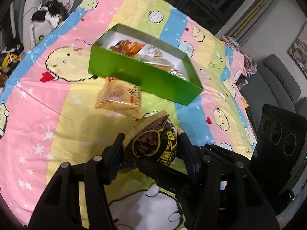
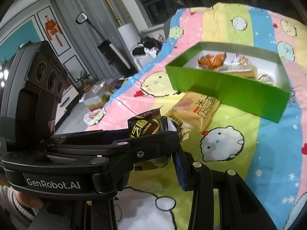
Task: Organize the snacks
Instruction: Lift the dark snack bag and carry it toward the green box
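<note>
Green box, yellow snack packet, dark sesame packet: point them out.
Green box [image 1: 134,72], left wrist view, front wall.
Yellow snack packet [image 1: 119,97], left wrist view, middle.
Dark sesame packet [image 2: 145,126], right wrist view, label.

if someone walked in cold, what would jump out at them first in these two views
Probably the bright green box, open-topped in the middle of the pastel cartoon bedsheet, with a few snack packets already inside. Next, nearest the camera, the left gripper clamped on a dark sesame snack packet lifted off the sheet. A pale orange packet lies on the sheet against the box's near wall.
</note>
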Demonstrator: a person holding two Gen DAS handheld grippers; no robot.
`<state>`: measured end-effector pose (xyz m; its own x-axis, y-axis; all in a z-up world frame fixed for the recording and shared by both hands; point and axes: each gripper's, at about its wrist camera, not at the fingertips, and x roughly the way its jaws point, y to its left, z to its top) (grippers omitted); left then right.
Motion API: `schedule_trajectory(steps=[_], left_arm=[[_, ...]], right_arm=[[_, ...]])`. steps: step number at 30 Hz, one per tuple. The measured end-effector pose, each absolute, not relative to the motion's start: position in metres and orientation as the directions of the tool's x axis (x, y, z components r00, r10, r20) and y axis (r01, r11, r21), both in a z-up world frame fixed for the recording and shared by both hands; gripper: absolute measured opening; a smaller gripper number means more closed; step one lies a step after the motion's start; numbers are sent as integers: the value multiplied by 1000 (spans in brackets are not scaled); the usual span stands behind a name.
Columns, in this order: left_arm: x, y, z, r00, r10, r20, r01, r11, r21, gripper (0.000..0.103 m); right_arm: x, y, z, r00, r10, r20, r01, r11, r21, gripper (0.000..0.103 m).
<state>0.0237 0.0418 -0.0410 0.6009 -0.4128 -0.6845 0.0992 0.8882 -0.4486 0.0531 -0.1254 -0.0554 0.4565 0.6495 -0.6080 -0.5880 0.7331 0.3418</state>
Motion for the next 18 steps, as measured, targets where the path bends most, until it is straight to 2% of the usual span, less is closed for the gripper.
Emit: schedule_trajectory(steps=[18], left_arm=[[2, 4, 17, 673, -422, -607, 230, 900, -371, 57]], right_arm=[[18, -163, -3, 605, 625, -493, -572, 772, 277, 42]])
